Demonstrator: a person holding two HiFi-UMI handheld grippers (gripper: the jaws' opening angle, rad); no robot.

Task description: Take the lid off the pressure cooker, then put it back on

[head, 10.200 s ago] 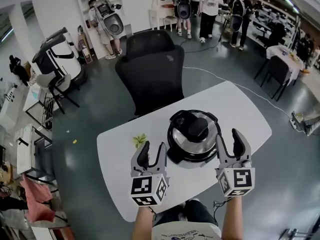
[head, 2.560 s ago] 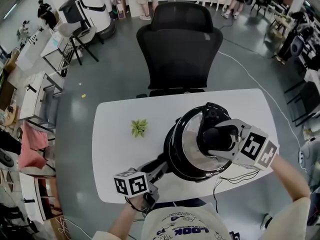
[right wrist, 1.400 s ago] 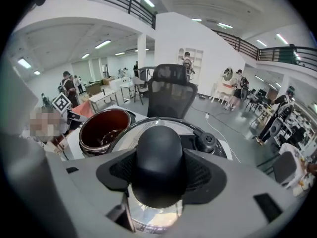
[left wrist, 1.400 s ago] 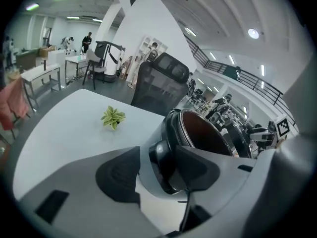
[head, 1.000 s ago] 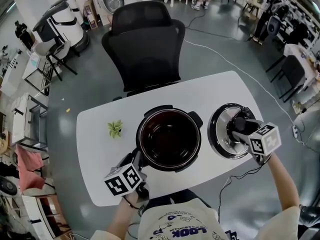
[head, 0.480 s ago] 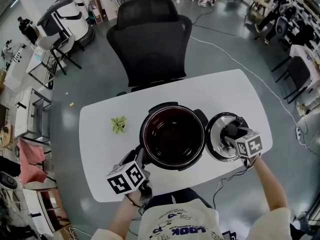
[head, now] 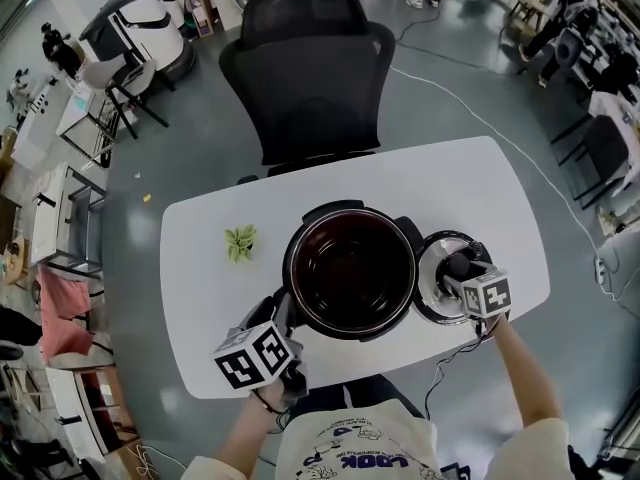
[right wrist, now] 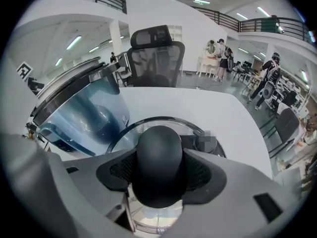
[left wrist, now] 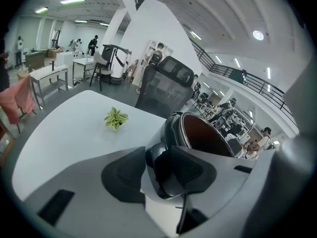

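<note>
Left gripper clamps the cooker's side handle by the desk's near edge. Right gripper pinches the lid's knob; lid between the open pressure cooker and the right edge. Little plant toward the left edge; chair beyond the far edge.

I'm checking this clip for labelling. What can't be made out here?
- Head view: whether the lid touches the table; the right tongs cover it.
- Right gripper view: the lid's underside, hidden by its knob and the right tongs.
- Left gripper view: most of the pot handle, hidden by the left tongs gripping it.
</note>
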